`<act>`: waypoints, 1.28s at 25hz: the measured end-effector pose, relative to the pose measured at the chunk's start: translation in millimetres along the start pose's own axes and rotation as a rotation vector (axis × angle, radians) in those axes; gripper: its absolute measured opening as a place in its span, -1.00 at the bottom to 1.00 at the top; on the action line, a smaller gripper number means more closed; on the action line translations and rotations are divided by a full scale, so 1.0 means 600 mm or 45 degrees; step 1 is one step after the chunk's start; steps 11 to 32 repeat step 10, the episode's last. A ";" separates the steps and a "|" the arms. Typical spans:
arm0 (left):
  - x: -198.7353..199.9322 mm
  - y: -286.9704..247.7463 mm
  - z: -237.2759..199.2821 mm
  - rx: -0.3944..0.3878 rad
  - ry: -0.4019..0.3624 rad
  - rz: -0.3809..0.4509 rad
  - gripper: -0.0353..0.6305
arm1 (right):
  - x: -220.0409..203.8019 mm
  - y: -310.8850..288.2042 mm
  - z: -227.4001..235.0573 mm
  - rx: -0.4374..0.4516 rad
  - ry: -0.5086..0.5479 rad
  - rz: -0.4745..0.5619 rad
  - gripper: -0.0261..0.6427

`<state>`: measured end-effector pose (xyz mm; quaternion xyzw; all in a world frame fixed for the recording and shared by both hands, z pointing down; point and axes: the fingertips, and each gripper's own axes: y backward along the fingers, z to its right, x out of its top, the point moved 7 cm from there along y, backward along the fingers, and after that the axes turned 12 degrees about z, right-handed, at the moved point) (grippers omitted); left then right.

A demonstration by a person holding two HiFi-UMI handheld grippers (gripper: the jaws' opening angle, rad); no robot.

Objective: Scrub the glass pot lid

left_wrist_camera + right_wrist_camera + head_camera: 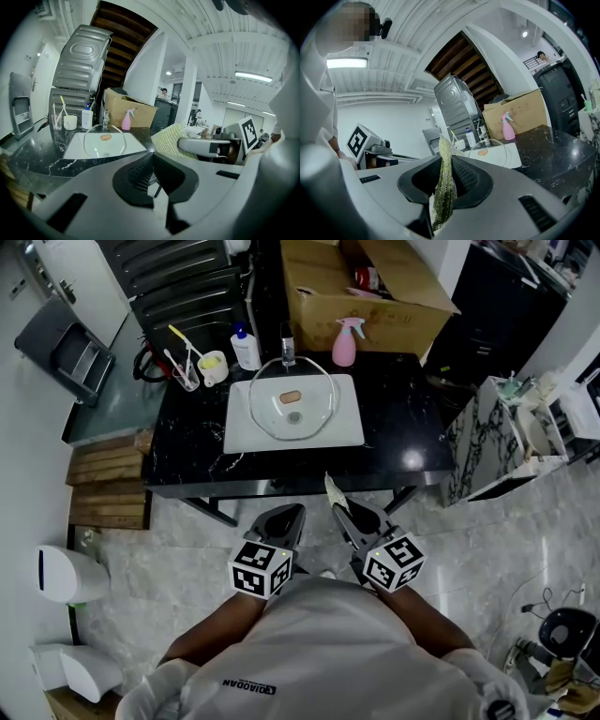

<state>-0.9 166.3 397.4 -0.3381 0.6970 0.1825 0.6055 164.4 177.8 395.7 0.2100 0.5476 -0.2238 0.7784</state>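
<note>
The glass pot lid [292, 401] lies on the white sink basin [347, 432], with a brown patch near its middle; it also shows as the lid [104, 140] and the lid [490, 149]. Both grippers hang in front of the black counter, well short of the lid. My right gripper [339, 507] is shut on a yellow-green scrub pad [331, 489], which stands upright between its jaws as the pad [443, 183]. My left gripper [292, 512] is shut with nothing in it, jaws closed together [151, 161].
On the black counter [403, 427] behind the sink stand a faucet [288, 348], a pink spray bottle [344, 341], a soap bottle [246, 348] and a cup [214, 365] with brushes. A cardboard box [375, 287] sits at the back. A marbled cabinet [483, 442] stands right.
</note>
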 end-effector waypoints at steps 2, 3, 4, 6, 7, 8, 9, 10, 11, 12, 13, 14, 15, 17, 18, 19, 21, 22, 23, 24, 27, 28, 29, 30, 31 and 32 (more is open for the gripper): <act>0.000 0.002 0.003 -0.002 -0.003 0.000 -0.85 | 0.001 0.002 -0.001 0.000 0.005 0.001 -0.66; 0.000 0.002 0.004 -0.005 -0.006 -0.001 -0.85 | 0.001 0.002 -0.002 0.001 0.009 0.001 -0.66; 0.000 0.003 0.004 -0.008 -0.009 -0.002 -0.85 | 0.001 0.003 -0.003 0.001 0.011 0.003 -0.66; 0.000 0.005 0.005 -0.008 -0.013 -0.002 -0.85 | 0.002 0.004 -0.004 0.000 0.014 0.005 -0.66; 0.000 0.006 0.005 -0.006 -0.014 0.000 -0.85 | 0.002 0.005 -0.004 0.000 0.014 0.005 -0.66; 0.001 0.007 0.006 -0.004 -0.014 0.002 -0.85 | 0.003 0.006 -0.004 0.000 0.013 0.005 -0.66; 0.002 0.007 0.006 -0.001 -0.014 0.004 -0.85 | 0.004 0.006 -0.005 0.002 0.012 0.005 -0.66; 0.003 0.008 0.007 0.000 -0.014 0.006 -0.85 | 0.005 0.007 -0.005 0.003 0.012 0.005 -0.66; 0.003 0.008 0.007 0.000 -0.014 0.006 -0.85 | 0.005 0.007 -0.005 0.003 0.012 0.005 -0.66; 0.003 0.008 0.007 0.000 -0.014 0.006 -0.85 | 0.005 0.007 -0.005 0.003 0.012 0.005 -0.66; 0.003 0.008 0.007 0.000 -0.014 0.006 -0.85 | 0.005 0.007 -0.005 0.003 0.012 0.005 -0.66; 0.003 0.008 0.007 0.000 -0.014 0.006 -0.85 | 0.005 0.007 -0.005 0.003 0.012 0.005 -0.66; 0.003 0.008 0.007 0.000 -0.014 0.006 -0.85 | 0.005 0.007 -0.005 0.003 0.012 0.005 -0.66; 0.003 0.008 0.007 0.000 -0.014 0.006 -0.85 | 0.005 0.007 -0.005 0.003 0.012 0.005 -0.66; 0.003 0.008 0.007 0.000 -0.014 0.006 -0.85 | 0.005 0.007 -0.005 0.003 0.012 0.005 -0.66; 0.003 0.008 0.007 0.000 -0.014 0.006 -0.85 | 0.005 0.007 -0.005 0.003 0.012 0.005 -0.66; 0.003 0.008 0.007 0.000 -0.014 0.006 -0.85 | 0.005 0.007 -0.005 0.003 0.012 0.005 -0.66; 0.003 0.008 0.007 0.000 -0.014 0.006 -0.85 | 0.005 0.007 -0.005 0.003 0.012 0.005 -0.66; 0.003 0.008 0.007 0.000 -0.014 0.006 -0.85 | 0.005 0.007 -0.005 0.003 0.012 0.005 -0.66; 0.003 0.008 0.007 0.000 -0.014 0.006 -0.85 | 0.005 0.007 -0.005 0.003 0.012 0.005 -0.66; 0.003 0.008 0.007 0.000 -0.014 0.006 -0.85 | 0.005 0.007 -0.005 0.003 0.012 0.005 -0.66; 0.003 0.008 0.007 0.000 -0.014 0.006 -0.85 | 0.005 0.007 -0.005 0.003 0.012 0.005 -0.66; 0.003 0.008 0.007 0.000 -0.014 0.006 -0.85 | 0.005 0.007 -0.005 0.003 0.012 0.005 -0.66; 0.003 0.008 0.007 0.000 -0.014 0.006 -0.85 | 0.005 0.007 -0.005 0.003 0.012 0.005 -0.66; 0.003 0.008 0.007 0.000 -0.014 0.006 -0.85 | 0.005 0.007 -0.005 0.003 0.012 0.005 -0.66; 0.003 0.008 0.007 0.000 -0.014 0.006 -0.85 | 0.005 0.007 -0.005 0.003 0.012 0.005 -0.66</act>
